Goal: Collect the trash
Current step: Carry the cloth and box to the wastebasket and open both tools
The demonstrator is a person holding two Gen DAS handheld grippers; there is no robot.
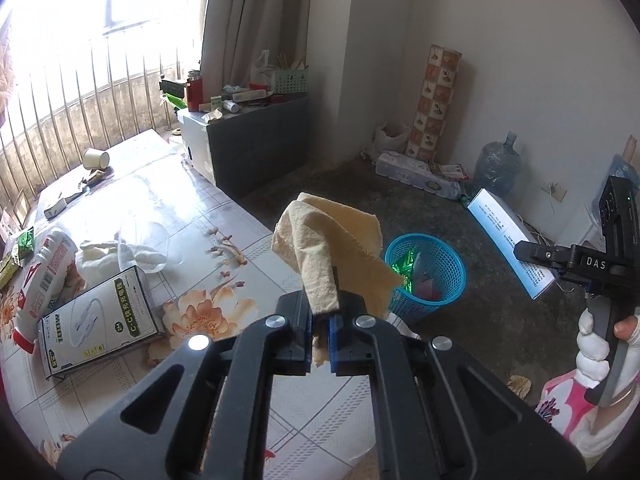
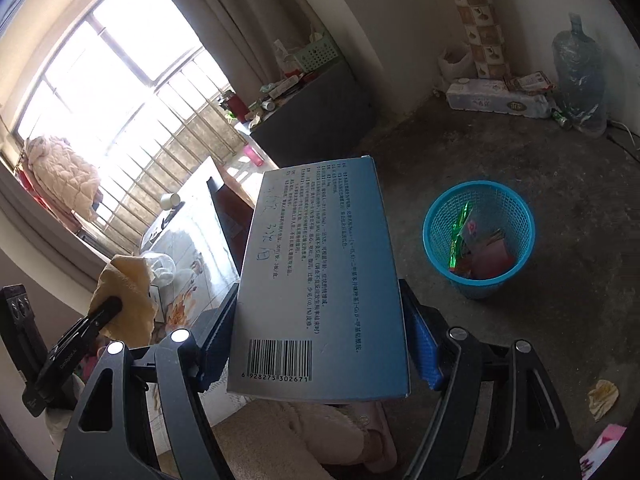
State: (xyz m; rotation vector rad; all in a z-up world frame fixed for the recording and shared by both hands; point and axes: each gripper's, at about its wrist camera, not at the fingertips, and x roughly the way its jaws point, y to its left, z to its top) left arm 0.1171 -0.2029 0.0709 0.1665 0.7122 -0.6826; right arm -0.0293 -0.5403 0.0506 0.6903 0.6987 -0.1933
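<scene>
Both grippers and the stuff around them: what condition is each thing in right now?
left gripper: shut on the crumpled yellow tissue.
right gripper: clamped on the blue box, held in the air.
blue basket: upright on the floor, holding wrappers.
paper cup: tipped on its side on the table.
white bottle: lying flat, cap on.
cable box: flat on the table.

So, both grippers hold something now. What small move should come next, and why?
Probably carry both loads on until they hang above the blue basket, then release. The left gripper is shut on a yellow tissue, the right gripper clamps a blue box, and the basket stands on the floor ahead, not yet beneath either.
</scene>
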